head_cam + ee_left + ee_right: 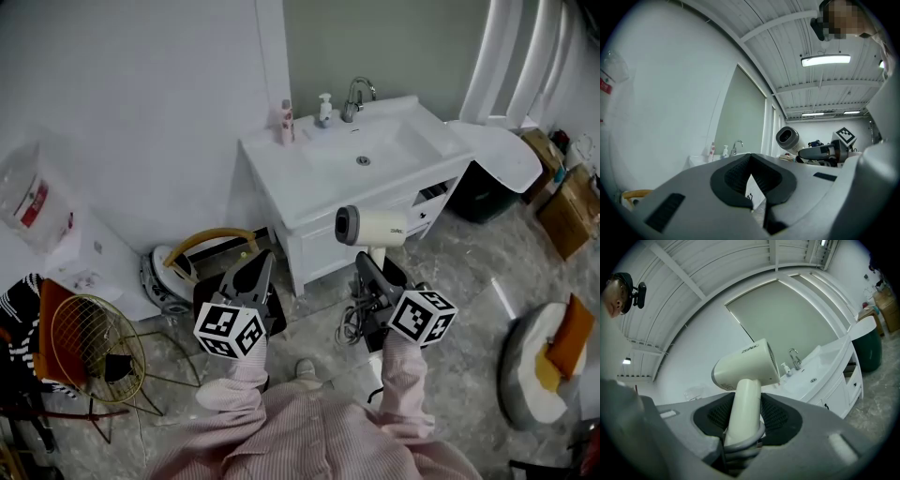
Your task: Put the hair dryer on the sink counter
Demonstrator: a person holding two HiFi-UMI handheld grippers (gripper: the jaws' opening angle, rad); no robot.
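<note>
The person's pink striped sleeves (405, 373) reach forward. The left gripper (258, 265) has its jaws pressed together on nothing. The right gripper (367, 267) clamps the handle of the cream plastic hair dryer (372, 226), held upright in the air before the white sink counter (309, 169).

Right gripper (367, 269) held the hair dryer (372, 226) by its handle, barrel level, dark round end facing left. It hung just near of the white sink counter (281, 178), not on it. Left gripper (261, 264) sat to its left, empty. Faucet (356, 97), pump bottle (324, 109) and pink bottle (287, 122) stood along the counter's far edge.
</note>
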